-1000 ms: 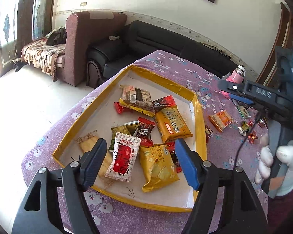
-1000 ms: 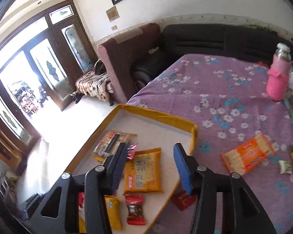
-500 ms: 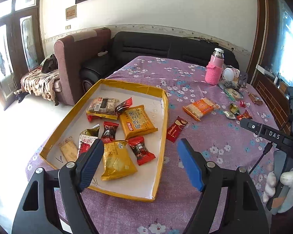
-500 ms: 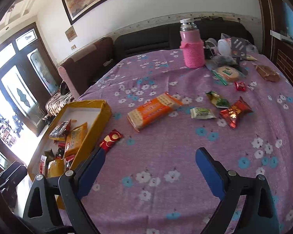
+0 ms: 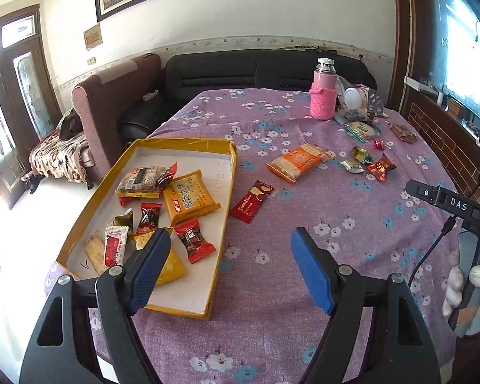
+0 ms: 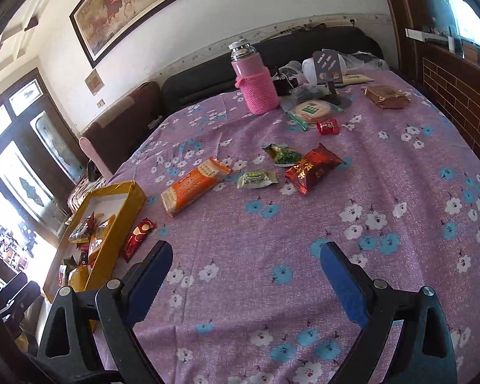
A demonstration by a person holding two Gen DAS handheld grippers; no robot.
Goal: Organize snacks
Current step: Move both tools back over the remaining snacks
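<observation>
A yellow-rimmed cardboard tray [image 5: 228, 192] [image 6: 134, 203] holds several snack packets at the table's left. A dark red wafer packet [image 5: 252, 201] [image 6: 136, 235] lies just right of it. An orange cracker pack [image 5: 296, 161] [image 6: 195, 184], a red packet [image 5: 380, 167] [image 6: 312, 168] and small green candies [image 6: 257, 179] lie further out on the purple cloth. My left gripper [image 5: 230, 275] is open and empty above the tray's right rim. My right gripper [image 6: 243, 284] is open and empty above bare cloth.
A pink-sleeved flask [image 5: 323, 96] [image 6: 256, 83] stands at the far side with wrapped cakes and clutter [image 6: 313, 108] beside it. Sofas [image 5: 265, 67] are behind the table. A brick-patterned cabinet [image 6: 457, 96] is at the right.
Both grippers pulled back and swung right, away from over the tray. The right gripper's jaws opened wider. The loose snacks on the cloth came into view.
</observation>
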